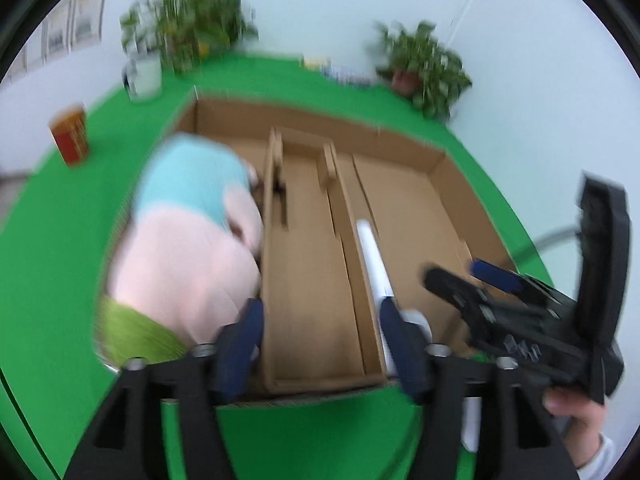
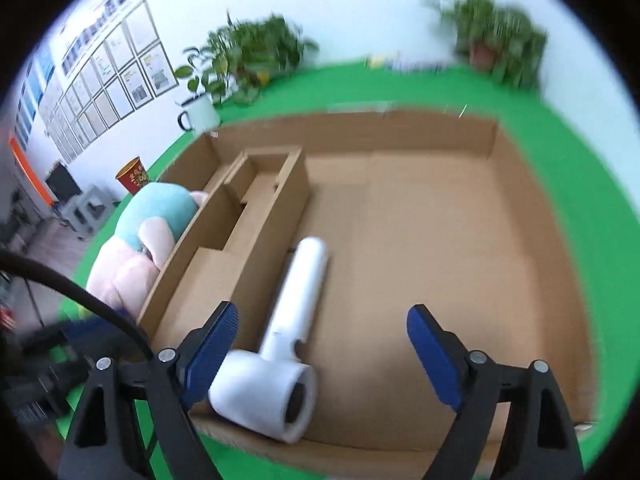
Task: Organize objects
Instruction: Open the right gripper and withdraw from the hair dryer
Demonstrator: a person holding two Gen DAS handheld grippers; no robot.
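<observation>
A shallow cardboard box (image 2: 520,216) with inner dividers lies on the green table; it also shows in the left wrist view (image 1: 400,140). A white hair dryer (image 2: 280,344) lies in the box's large right compartment, also in the left wrist view (image 1: 374,252). A pink and turquoise plush toy (image 1: 188,240) lies at the box's left side, also in the right wrist view (image 2: 148,232). My left gripper (image 1: 320,344) is open and empty above the box's near edge. My right gripper (image 2: 324,356) is open and empty just above the dryer's head; it shows in the left wrist view (image 1: 472,276).
A red and gold cup (image 1: 70,136) stands at the left on the green table (image 1: 60,240). A white enamel mug (image 2: 198,114) and potted plants (image 2: 256,52) stand at the back. Another potted plant (image 2: 496,40) is at the back right. Framed papers hang on the left wall.
</observation>
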